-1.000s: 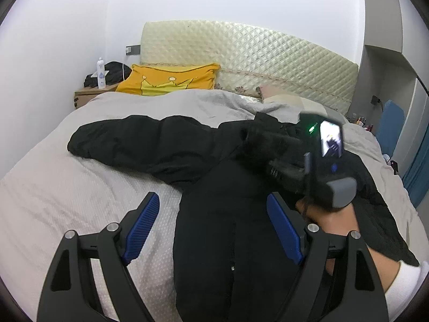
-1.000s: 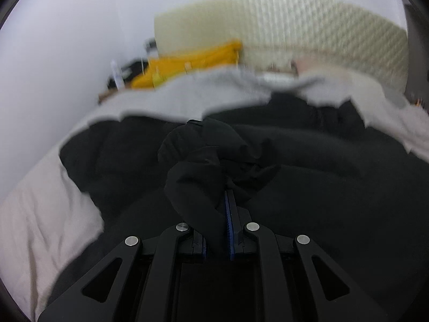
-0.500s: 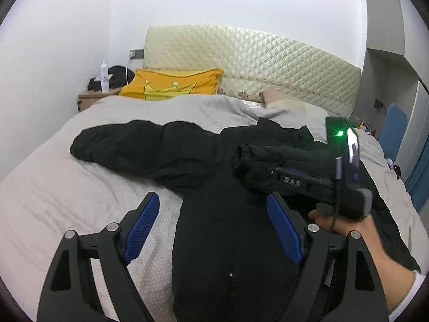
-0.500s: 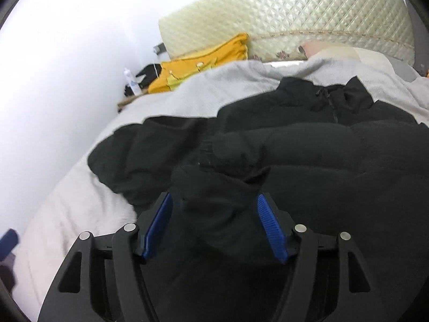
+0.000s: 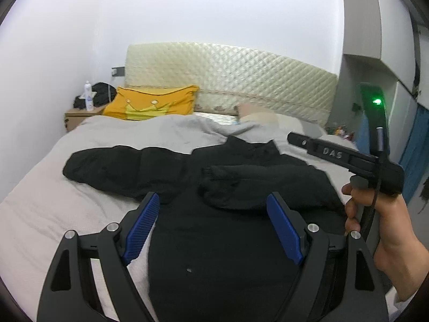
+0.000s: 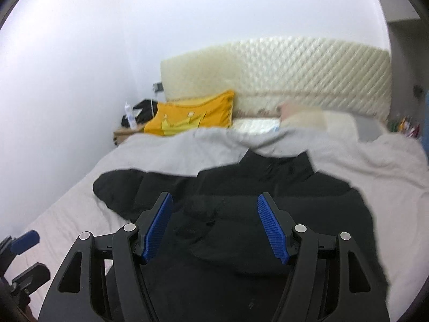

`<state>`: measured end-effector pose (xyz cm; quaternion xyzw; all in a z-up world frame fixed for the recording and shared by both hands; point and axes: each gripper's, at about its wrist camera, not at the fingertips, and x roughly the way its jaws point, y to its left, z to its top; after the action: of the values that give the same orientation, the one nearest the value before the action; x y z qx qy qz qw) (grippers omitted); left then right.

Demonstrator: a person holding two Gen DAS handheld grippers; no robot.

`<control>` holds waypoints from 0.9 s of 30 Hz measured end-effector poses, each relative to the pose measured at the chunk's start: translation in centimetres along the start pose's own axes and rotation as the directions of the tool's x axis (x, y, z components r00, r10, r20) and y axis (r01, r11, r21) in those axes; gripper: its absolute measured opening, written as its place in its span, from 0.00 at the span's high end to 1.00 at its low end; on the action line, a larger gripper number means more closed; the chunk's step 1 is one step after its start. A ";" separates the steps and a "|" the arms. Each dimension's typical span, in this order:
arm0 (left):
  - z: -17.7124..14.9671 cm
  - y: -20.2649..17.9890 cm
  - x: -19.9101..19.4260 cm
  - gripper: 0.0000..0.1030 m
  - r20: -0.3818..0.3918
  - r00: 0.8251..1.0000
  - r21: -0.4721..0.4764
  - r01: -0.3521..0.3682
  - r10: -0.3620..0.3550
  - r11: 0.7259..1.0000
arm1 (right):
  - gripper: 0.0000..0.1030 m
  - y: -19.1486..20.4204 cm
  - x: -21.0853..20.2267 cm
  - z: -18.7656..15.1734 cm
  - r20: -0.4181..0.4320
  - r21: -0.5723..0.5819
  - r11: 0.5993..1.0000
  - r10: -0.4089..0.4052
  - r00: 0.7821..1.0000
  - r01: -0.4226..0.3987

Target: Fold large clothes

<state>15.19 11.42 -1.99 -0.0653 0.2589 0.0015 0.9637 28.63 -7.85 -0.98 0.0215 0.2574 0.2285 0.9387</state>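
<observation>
A large black padded jacket (image 5: 219, 241) lies flat on the grey bed (image 5: 40, 204), collar toward the headboard. Its right sleeve (image 5: 257, 185) is folded across the chest; its left sleeve (image 5: 120, 169) stretches out to the left. My left gripper (image 5: 214, 225) is open and empty above the jacket's lower body. My right gripper (image 6: 214, 225) is open and empty, raised above the folded sleeve (image 6: 241, 230). The jacket also fills the middle of the right wrist view (image 6: 308, 193). The right gripper's body and the hand on it show at the right of the left wrist view (image 5: 348, 158).
A cream quilted headboard (image 5: 230, 80) and a yellow pillow (image 5: 152, 104) are at the far end. A nightstand (image 5: 77, 115) with a bottle and a dark bag stands at the far left by the wall. Shelving and blue fabric (image 5: 413, 147) are at the right.
My right gripper was shut on the right sleeve, carried it across the chest, opened and let it go, then pulled up and back. My left gripper stayed open and rose slightly.
</observation>
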 end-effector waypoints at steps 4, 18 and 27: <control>0.8 -0.6 -1.3 0.20 -0.007 1.000 -0.017 0.012 -0.012 1.000 | 0.37 -0.5 -4.3 0.8 0.045 -0.031 0.999 -0.034 0.998 0.036; -0.1 -3.9 -4.7 0.20 0.056 0.995 0.001 0.081 -0.081 0.997 | 0.37 -3.6 -15.0 -3.5 0.168 -0.009 0.994 -0.107 0.980 0.110; -2.3 -5.1 -2.8 0.20 0.014 0.996 0.031 0.086 -0.086 0.996 | 0.37 -4.9 -17.0 -9.3 0.111 0.037 0.995 -0.098 0.989 0.095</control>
<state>11.77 6.13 -1.96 -0.0618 0.2487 -0.0434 0.9656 13.16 -20.39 -1.74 0.0366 0.2085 0.1772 0.9611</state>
